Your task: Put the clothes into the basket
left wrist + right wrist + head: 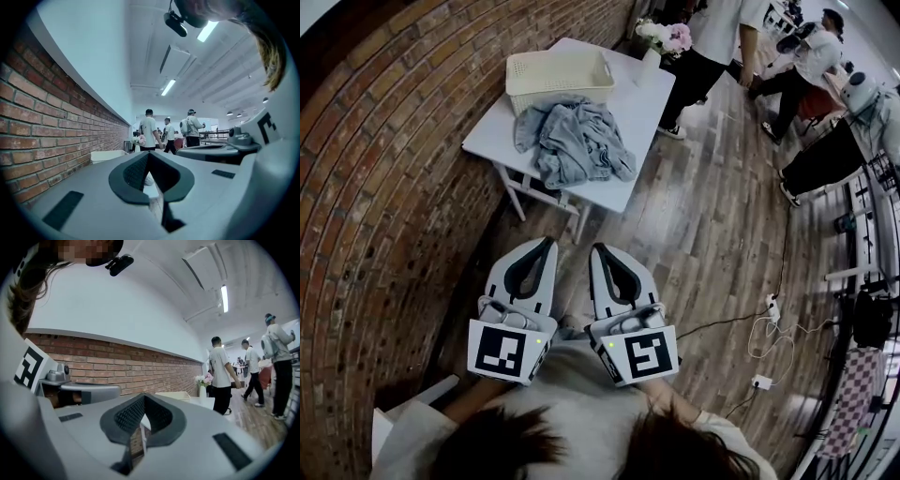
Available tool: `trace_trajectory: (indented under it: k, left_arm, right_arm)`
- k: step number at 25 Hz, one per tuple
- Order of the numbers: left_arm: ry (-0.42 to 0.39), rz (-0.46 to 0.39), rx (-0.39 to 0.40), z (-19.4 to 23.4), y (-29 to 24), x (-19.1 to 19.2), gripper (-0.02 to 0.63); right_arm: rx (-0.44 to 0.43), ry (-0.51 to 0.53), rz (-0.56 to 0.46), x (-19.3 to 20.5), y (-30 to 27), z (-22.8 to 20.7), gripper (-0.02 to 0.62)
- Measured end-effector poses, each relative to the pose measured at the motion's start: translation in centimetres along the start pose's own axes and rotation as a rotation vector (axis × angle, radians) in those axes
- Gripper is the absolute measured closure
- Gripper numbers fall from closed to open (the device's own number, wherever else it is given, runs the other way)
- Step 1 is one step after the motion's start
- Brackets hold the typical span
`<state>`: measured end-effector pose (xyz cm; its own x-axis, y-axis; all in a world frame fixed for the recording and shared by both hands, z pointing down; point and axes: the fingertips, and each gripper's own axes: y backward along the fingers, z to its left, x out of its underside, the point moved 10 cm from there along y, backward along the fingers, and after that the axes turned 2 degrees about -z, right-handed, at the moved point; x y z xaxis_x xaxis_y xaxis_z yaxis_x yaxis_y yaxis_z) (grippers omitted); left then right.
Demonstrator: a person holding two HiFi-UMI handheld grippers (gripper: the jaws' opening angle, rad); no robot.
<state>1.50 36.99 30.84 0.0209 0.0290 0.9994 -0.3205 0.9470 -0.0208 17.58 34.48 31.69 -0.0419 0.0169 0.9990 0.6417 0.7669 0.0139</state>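
A crumpled grey-blue garment (572, 138) lies on the white table (623, 112), just in front of an empty cream basket (559, 73) at the table's far side. Both grippers are held level and side by side, well short of the table. My left gripper (546, 246) is shut with nothing in it, and my right gripper (598, 251) is shut and empty too. In the left gripper view the jaws meet at the tip (148, 153), with the basket (107, 155) far off. The right gripper view shows shut jaws (143, 397) and the basket (174, 395) beyond them.
A brick wall (384, 169) runs along the left. A vase of flowers (656, 42) stands on the table's far right corner. Several people (722, 47) walk on the wood floor beyond. Cables and a power strip (769, 319) lie on the floor at right.
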Motion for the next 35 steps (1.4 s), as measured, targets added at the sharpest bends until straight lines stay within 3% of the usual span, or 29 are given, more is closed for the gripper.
trace_trajectory:
  k: [11, 17, 25, 35]
  left_arm:
    - [-0.005, -0.001, -0.077, 1.2, 0.4, 1.4, 0.604]
    - [-0.012, -0.018, -0.045, 1.8, -1.1, 1.6, 0.604]
    - [-0.008, -0.028, 0.01, 3.7, -5.7, 1.2, 0.604]
    - [0.036, -0.002, 0.023, 6.9, -9.8, 2.3, 0.604]
  right_arm:
    - [0.015, -0.003, 0.032, 1.3, 0.7, -1.7, 0.591]
    - [0.023, 0.028, 0.0, 1.0, -0.5, -2.0, 0.591]
    - [0.04, 0.035, 0.016, 0.8, -3.9, -3.8, 0.591]
    - [0.044, 0.012, 0.056, 1.9, -8.6, -5.6, 0.591]
